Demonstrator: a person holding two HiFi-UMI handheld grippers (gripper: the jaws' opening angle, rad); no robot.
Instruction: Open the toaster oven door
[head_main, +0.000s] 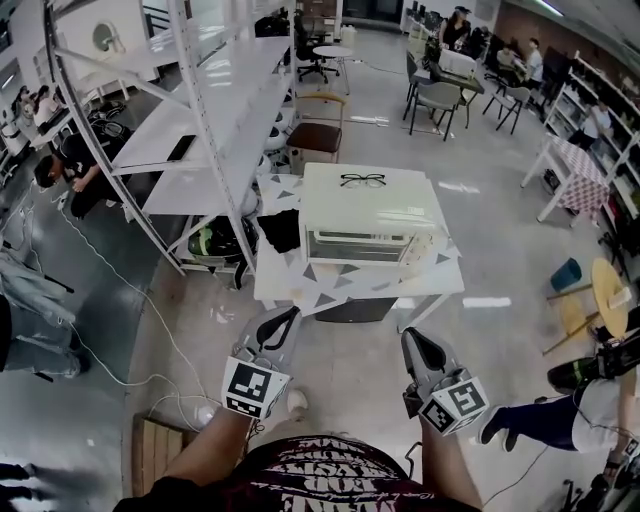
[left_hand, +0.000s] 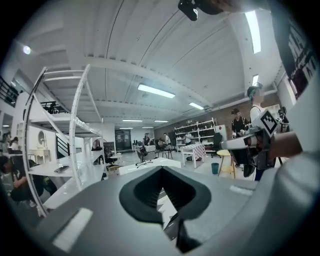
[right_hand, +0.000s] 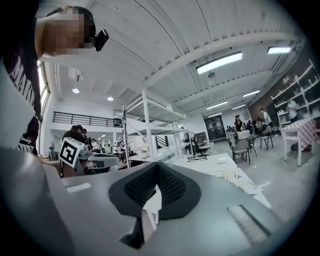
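Facing you: the toaster oven (head_main: 368, 228), a white box with its front turned your way and its door shut flat.
Where it sits: mid-way along the white counter (head_main: 435, 280), well apart from both of your grippers.
On its top: a pair of dark glasses (head_main: 362, 180).
Beside it: a black bundle (head_main: 281, 230) at the counter's left edge.
Left gripper (head_main: 285, 318): you hold it low, jaws clenched together on nothing.
Right gripper (head_main: 418, 342): also low, jaws pressed together, empty.
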